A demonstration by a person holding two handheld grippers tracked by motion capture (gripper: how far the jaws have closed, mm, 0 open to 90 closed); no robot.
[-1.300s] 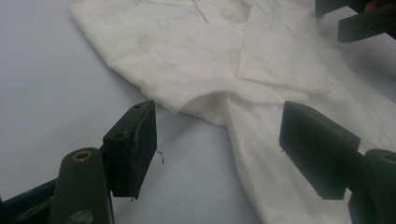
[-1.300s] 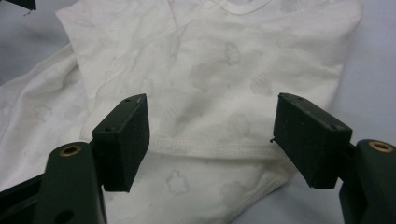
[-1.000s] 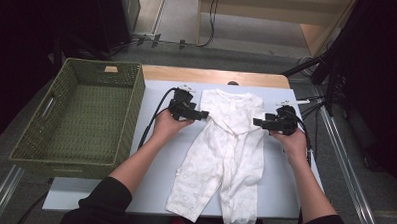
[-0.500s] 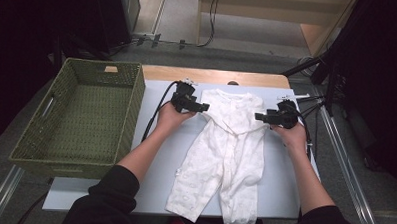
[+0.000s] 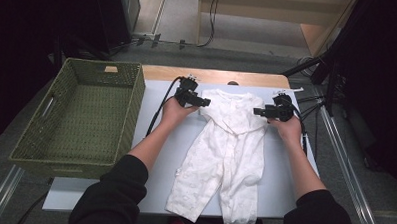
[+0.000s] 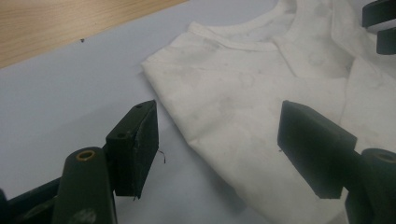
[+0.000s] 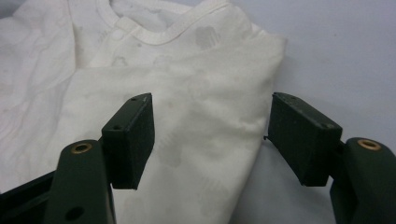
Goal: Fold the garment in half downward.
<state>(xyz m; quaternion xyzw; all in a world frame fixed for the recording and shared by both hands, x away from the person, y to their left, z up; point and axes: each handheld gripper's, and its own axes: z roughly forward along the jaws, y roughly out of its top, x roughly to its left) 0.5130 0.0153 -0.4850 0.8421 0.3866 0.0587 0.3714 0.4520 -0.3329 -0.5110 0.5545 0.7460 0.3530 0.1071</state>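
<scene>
A white baby romper (image 5: 230, 153) lies flat on the white table top, neck toward the far edge and legs toward the person. My left gripper (image 5: 205, 101) is at its left shoulder, jaws wide over the shoulder's edge (image 6: 243, 93), pads clear of the cloth. My right gripper (image 5: 258, 112) is at the right shoulder. Its jaws have just been closing a little and still stand apart, with the folded shoulder cloth (image 7: 201, 74) between them and neither pad pressing on it. Both left gripper (image 6: 219, 135) and right gripper (image 7: 212, 135) are open.
A green woven basket (image 5: 137, 90) stands at the left side of the table, with nothing in it. A strip of wooden table (image 5: 213, 75) runs along the far edge. Cables trail from both grippers. The right gripper's jaw tips (image 6: 380, 23) appear beyond the romper in the left gripper view.
Both hands have slid toward the far edge of the table, up to the romper's shoulders. The romper has not moved.
</scene>
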